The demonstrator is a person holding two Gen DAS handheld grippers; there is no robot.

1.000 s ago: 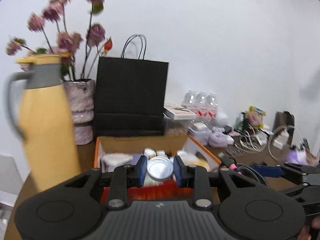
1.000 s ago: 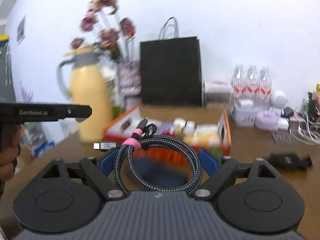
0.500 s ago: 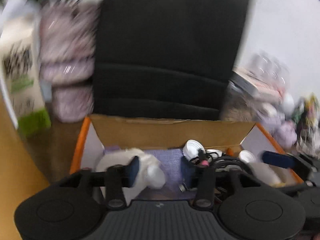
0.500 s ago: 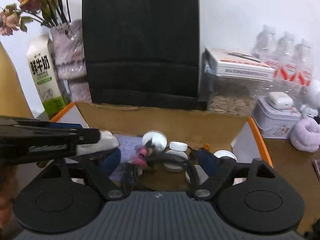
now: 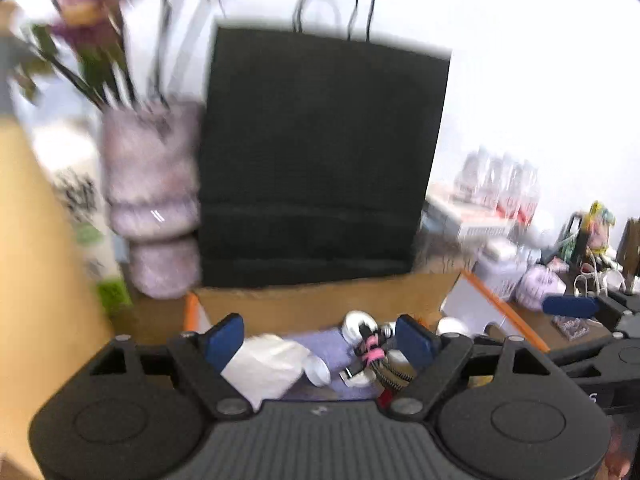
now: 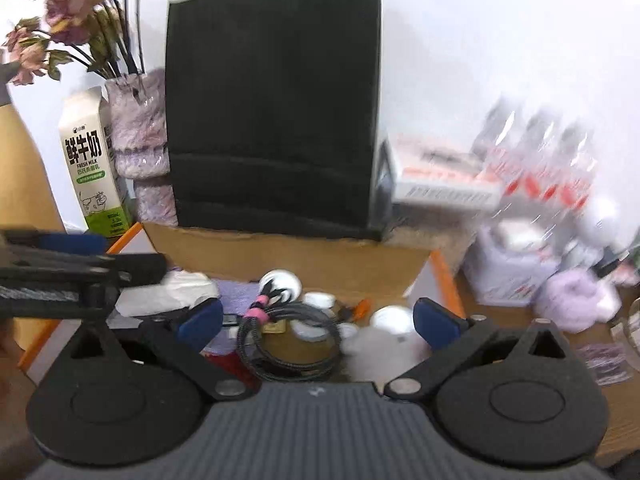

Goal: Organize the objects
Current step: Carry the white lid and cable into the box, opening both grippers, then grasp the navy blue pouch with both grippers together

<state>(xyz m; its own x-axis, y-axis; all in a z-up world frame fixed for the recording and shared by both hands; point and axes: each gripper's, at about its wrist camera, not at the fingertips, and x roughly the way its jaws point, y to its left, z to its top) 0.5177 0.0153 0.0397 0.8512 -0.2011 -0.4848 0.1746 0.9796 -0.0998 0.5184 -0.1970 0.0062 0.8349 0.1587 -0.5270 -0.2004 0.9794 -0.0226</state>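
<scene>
Braided black cable coil with pink tie (image 6: 288, 340) lies inside the orange-edged cardboard box (image 6: 288, 256), and with my left gripper (image 5: 320, 340) and right gripper (image 6: 316, 320) both spread wide and empty, I think, through blur, a fingertip may hook its loop.
</scene>
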